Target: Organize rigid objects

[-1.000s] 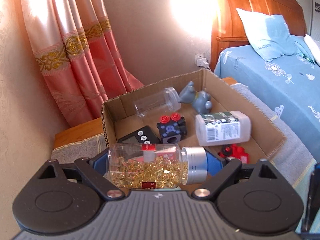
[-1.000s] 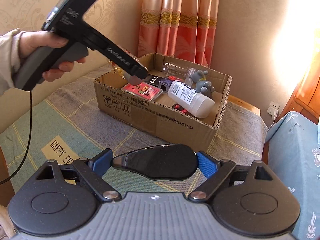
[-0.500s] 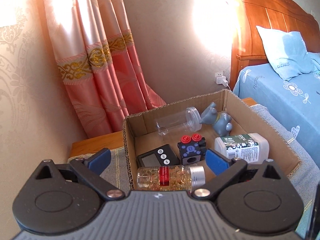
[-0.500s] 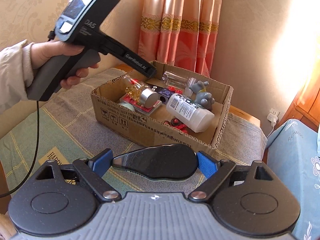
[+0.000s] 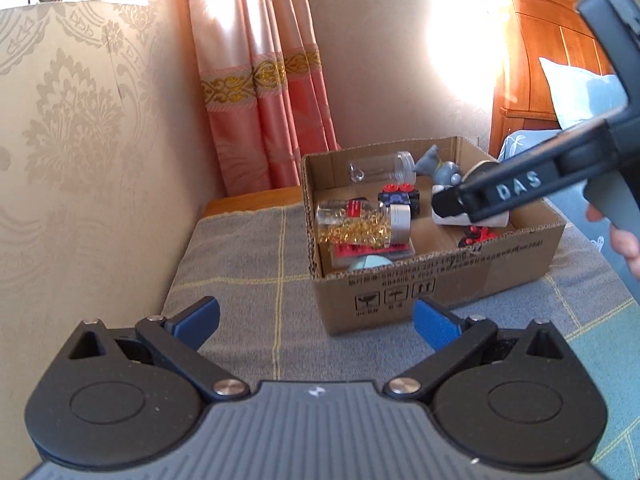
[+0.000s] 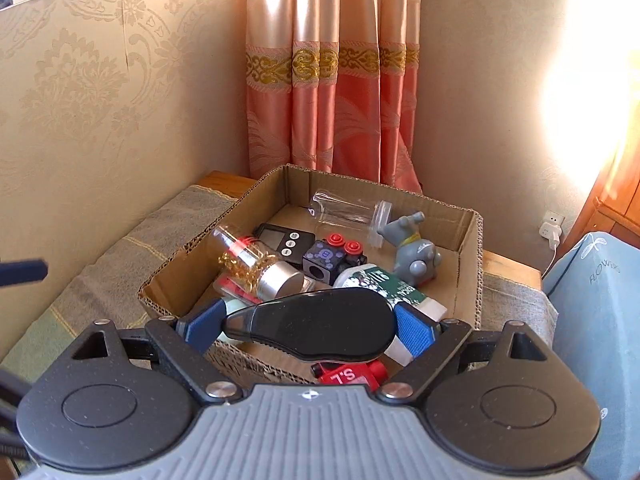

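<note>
Left gripper hangs wide open with nothing between its blue pads, above the blanket-covered worktop just short of the cardboard box; right gripper is clamped on a black teardrop-shaped object, held over the box's near edge; jar of gold pieces lies tilted inside the box, beside the black cube, white bottle and grey figurine.

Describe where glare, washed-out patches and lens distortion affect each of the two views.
Left wrist view: sunlight bleaches the beige wall above the brown cardboard box, and the fisheye darkens the corners. Right wrist view: a blown-out patch on the wall at right, with straight edges bowed; the black teardrop-shaped plastic object stays sharp.
</note>
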Available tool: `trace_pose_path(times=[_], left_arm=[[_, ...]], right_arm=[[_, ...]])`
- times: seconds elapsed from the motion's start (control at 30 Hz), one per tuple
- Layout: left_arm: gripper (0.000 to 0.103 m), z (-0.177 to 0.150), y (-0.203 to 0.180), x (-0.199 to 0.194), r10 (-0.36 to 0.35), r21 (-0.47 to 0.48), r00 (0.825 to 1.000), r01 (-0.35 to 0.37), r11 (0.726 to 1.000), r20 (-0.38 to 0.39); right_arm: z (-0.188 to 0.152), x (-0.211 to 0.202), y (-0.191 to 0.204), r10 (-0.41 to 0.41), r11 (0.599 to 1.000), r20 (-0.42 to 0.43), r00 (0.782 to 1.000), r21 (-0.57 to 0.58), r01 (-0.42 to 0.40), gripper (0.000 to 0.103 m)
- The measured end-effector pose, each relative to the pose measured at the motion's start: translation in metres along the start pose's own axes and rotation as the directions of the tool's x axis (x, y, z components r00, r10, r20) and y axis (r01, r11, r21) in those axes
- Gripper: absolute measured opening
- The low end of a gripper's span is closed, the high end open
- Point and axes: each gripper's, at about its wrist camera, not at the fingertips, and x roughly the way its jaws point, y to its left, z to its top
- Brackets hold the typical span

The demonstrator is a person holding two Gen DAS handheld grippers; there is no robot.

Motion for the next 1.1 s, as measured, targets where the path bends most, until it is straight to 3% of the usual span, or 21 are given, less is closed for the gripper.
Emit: trace_pose_path(times=[0.13,0.23,0.33,0.47,0.73,0.9,1.1], left_arm=[[0.102,-0.004,0.009,-0.006,-0.014,-0.049,1.000,0.013,0.999,-0.013],[0.102,-0.005,0.012,-0.010,0.001,-0.064,1.000,-0.001,0.998,-0.008],[0.102,-0.002,0.014,-0.014,0.013,-0.073,1.000,-0.013,0.997,0.000],[0.102,0.000,0.014,-0.016,0.040,-0.081,0.999,-0.040,0.996,-0.012],[0.102,0.004,0.010,-0.020,0.076,-0.120,0.993,-0.086,0.989,-0.085],[0.102,0.006,-0.001,-0.030,0.067,-0.097,0.994,-0.075,0.993,-0.084],[0.102,0.011,-0.011,-0.038,0.070,-0.081,0.994,-0.076,0.994,-0.081]], right_arm=[[0.009,0.012,0.008,0.005,1.000,-0.018,1.000,0.010,-0.005,0.094],[0.009,0.013,0.011,-0.009,1.000,-0.005,1.000,0.020,0.009,0.103],[0.006,0.010,0.009,0.000,0.999,-0.027,1.000,0.049,0.001,0.103],[-0.002,-0.004,0.011,-0.075,0.995,-0.063,0.995,0.063,0.079,0.103],[-0.035,-0.048,0.020,-0.209,0.969,-0.149,0.966,0.099,0.225,0.103],[-0.055,-0.064,0.025,-0.240,0.958,-0.173,0.955,0.117,0.262,0.103],[-0.064,-0.081,0.021,-0.249,0.950,-0.153,0.956,0.152,0.272,0.103]])
